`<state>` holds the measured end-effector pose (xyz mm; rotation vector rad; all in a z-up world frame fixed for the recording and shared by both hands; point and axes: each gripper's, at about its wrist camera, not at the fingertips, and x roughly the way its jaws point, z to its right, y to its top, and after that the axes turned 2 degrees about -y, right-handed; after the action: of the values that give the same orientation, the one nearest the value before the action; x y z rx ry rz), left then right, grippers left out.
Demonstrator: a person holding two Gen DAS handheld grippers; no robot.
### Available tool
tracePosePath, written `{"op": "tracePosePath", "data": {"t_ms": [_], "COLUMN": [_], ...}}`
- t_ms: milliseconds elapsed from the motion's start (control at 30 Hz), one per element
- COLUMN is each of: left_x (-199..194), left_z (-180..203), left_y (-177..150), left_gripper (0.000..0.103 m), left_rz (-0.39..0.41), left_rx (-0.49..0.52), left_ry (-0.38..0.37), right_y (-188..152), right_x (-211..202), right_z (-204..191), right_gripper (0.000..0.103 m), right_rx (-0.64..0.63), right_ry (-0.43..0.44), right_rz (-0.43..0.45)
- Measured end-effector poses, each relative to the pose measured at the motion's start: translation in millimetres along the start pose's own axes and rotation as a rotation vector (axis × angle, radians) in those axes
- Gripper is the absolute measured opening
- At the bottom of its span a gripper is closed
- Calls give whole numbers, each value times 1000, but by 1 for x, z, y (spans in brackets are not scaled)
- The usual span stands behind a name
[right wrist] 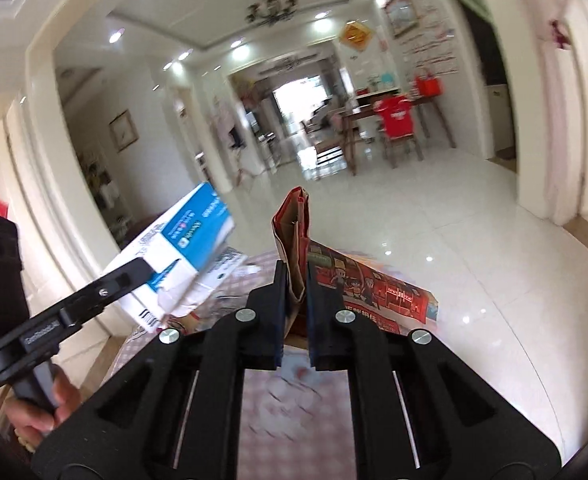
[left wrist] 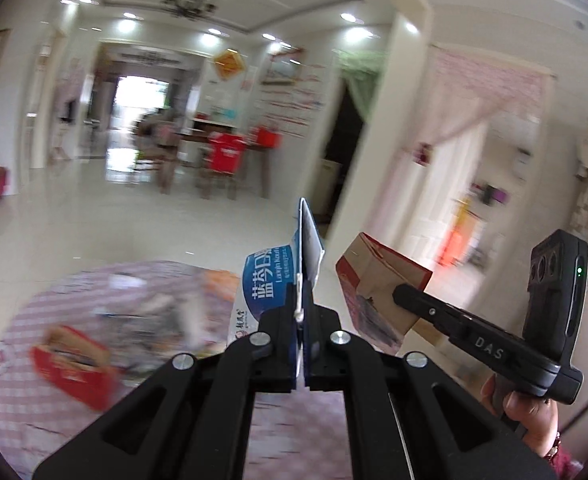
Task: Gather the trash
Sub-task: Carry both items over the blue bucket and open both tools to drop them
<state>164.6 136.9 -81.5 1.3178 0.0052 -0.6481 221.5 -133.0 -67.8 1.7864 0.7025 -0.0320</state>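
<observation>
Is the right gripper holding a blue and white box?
No, the right gripper pinches a red and brown carton; the blue and white box is in the left gripper.

Two grippers are showing: the left gripper [left wrist: 302,312] and the right gripper [right wrist: 296,300]. Two cartons are being held, one blue carton [left wrist: 271,280] and one red carton [right wrist: 294,232]. One more red box [left wrist: 73,364] is lying at lower left.

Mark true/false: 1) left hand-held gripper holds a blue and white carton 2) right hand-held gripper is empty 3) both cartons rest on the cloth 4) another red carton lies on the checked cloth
1) True: the left hand-held gripper is shut on the blue and white carton.
2) False: the right hand-held gripper is shut on the red and brown carton.
3) False: both are lifted off it.
4) True: another red carton lies on the checked cloth.
</observation>
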Motion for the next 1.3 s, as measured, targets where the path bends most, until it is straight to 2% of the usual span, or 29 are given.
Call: {"op": "tracePosePath", "data": {"t_ms": [133,300,500,667,733,767,800,833,933,1067,1300], "left_x": [33,99,194,248,263,274,285,291,305,296,276], "left_z": [64,147,199,221,225,225,224,228,225,222,214], "left_y": [-14,-51,-106,-138,-146,-150,-154,-158,-165,-174,-166], "left_gripper": [2,2,2,3,11,18,45,66,66,66,68], "left_rz": [-75,-237,-455,-560,-575,-592,-619,-633,-644,-632,-604], "left_rx": [61,133,156,156,141,123,101,86,77,112,144], "left_ry": [-108,-253,-345,-387,-390,-400,-399,-387,-316,-288,-223], "right_y": [-13,-41,-81,-107,-111,-115,-121,-129,-143,-149,-143], "right_x": [-60,-106,-135,-139,-135,-134,-133,-136,-136,-129,-115], "right_z": [57,124,208,261,272,280,288,293,302,301,295], "right_gripper": [9,9,9,9,9,9,9,9,9,9,9], "right_rx": [68,150,296,393,415,427,441,452,481,496,510], "right_ry": [-84,-217,-335,-397,-412,-422,-428,-430,-432,-421,-356], "right_rz": [40,45,28,22,20,20,13,6,-15,-36,-44]}}
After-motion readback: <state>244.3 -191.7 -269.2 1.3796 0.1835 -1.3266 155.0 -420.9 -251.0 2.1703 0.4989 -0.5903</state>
